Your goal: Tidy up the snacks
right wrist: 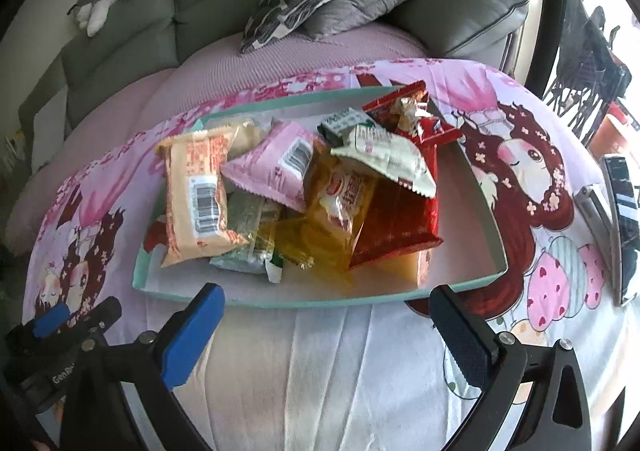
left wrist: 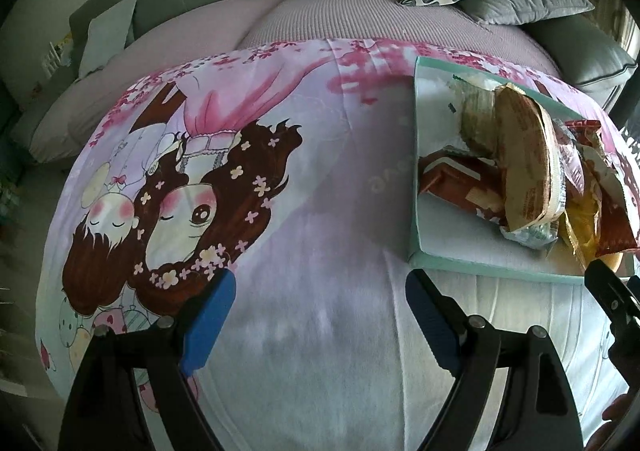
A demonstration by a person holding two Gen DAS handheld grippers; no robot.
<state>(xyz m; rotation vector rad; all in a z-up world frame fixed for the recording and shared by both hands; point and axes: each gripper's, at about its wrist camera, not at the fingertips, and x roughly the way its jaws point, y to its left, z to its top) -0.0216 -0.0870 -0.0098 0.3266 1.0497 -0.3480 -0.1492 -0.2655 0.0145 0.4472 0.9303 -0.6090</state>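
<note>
Seemingly the gathering is largely done: the snack packets (right wrist: 304, 195) lie heaped inside the shallow teal tray (right wrist: 486, 211), which rests on the cartoon-print cloth (left wrist: 320, 211) covering the surface. Whether any packet remains outside is hard to tell from these views. Both the right tongs (right wrist: 326, 325) and left tongs (left wrist: 320, 315) hover wide apart, holding and touching nothing. Next would be straightening the pile.
</note>
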